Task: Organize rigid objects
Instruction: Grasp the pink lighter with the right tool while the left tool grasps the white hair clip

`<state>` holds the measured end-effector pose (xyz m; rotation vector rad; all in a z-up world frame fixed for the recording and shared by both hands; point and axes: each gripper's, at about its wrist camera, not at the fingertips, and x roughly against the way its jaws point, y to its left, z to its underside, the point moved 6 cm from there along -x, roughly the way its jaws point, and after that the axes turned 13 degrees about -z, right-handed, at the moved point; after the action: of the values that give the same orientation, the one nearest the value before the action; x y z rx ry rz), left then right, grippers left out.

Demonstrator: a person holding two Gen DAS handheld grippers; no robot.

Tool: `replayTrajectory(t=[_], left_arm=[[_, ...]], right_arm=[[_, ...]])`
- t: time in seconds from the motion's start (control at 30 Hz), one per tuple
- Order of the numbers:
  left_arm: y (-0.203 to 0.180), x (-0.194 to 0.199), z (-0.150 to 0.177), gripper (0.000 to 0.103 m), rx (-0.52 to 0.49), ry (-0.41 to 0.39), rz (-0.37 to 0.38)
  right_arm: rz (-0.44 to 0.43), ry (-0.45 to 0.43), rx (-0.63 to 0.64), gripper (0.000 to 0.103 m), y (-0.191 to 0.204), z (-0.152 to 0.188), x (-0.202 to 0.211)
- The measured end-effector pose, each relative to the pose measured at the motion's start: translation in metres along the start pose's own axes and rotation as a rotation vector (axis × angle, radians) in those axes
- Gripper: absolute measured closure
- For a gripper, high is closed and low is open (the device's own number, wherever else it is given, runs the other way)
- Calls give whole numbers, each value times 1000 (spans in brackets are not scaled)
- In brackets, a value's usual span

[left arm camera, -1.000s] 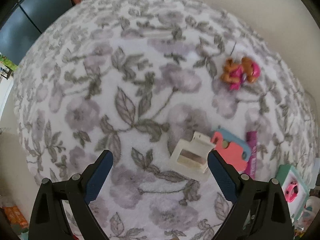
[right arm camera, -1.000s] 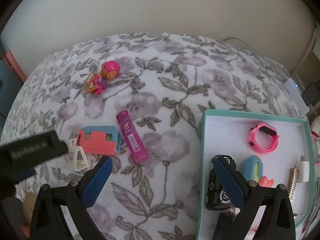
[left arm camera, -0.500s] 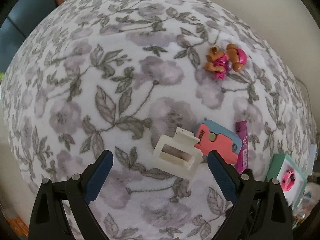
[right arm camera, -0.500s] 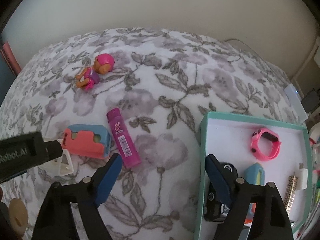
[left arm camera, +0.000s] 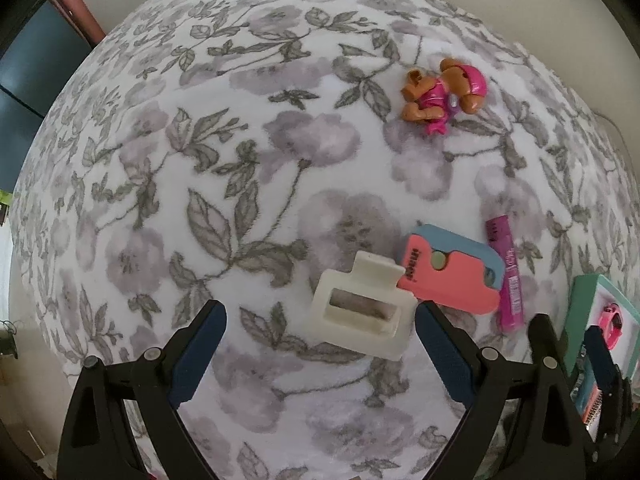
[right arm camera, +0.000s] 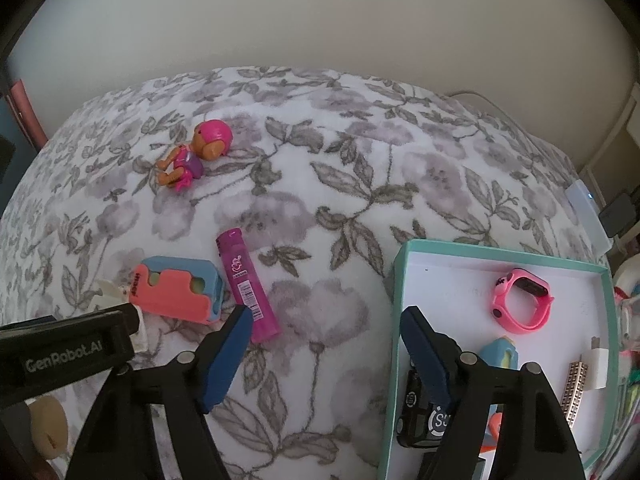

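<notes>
In our left wrist view, the left gripper (left arm camera: 318, 334) hangs wide open and empty over the cream hair claw clip (left arm camera: 360, 312) on the floral blanket (left arm camera: 200, 160); we judge pickup comes next, needing descent to straddle it.

In our right wrist view, the right gripper (right arm camera: 324, 344), empty, is closing beside the teal box (right arm camera: 400, 256).

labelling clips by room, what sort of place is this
Probably a home bedroom: a soft floral blanket serves as the work surface, with a toy doll lying on it and a child's pink watch in a teal tray.
</notes>
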<state>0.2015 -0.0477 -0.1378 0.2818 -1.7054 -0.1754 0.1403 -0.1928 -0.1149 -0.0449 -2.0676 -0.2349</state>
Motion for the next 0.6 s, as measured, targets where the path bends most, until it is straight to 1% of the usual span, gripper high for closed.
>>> replayTrajectory(t=[0.07, 0.17, 0.3, 0.47, 0.6], left_arm=[[6, -9, 2, 7, 8, 15, -4], [11, -14, 2, 8, 41, 34, 17], [19, -15, -3, 8, 81, 28, 17], [35, -20, -6, 10, 130, 42, 34], [46, -25, -7, 11, 155, 46, 39]], right_arm=[[-1, 0, -4, 25, -1, 0, 0], [2, 0, 0, 25, -1, 1, 0], [-1, -8, 11, 26, 1, -1, 3], [-25, -43, 53, 35, 11, -8, 7], [-56, -22, 59, 43, 16, -7, -3]])
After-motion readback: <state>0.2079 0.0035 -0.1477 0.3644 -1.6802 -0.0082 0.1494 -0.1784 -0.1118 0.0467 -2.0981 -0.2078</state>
